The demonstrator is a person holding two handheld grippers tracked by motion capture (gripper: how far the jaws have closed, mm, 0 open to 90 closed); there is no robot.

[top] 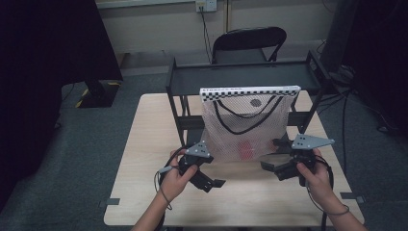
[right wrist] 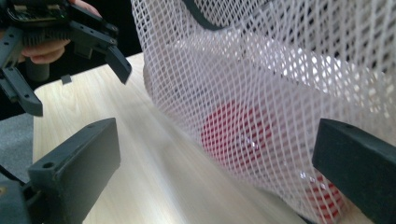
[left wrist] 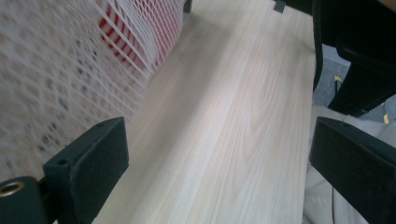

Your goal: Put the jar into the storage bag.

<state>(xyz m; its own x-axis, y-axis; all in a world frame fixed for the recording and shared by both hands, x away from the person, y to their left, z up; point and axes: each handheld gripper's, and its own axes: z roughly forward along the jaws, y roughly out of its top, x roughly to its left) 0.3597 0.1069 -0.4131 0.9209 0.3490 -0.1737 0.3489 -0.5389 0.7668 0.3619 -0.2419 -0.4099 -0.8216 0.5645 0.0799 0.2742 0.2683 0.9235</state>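
Claws [top: 275,166] wide, flanking mesh bag [top: 245,122]

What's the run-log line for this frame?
left gripper: open, beside mesh bag | right gripper: open, at bag | red item: inside bag | bag: hangs from rack

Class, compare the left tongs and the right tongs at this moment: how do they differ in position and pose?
The left tongs sit at the mesh bag's lower left corner, pointing right across bare table; the right tongs sit at its lower right, pointing left with the bag partly between their jaws. Both are open and hand-held, gripping nothing.
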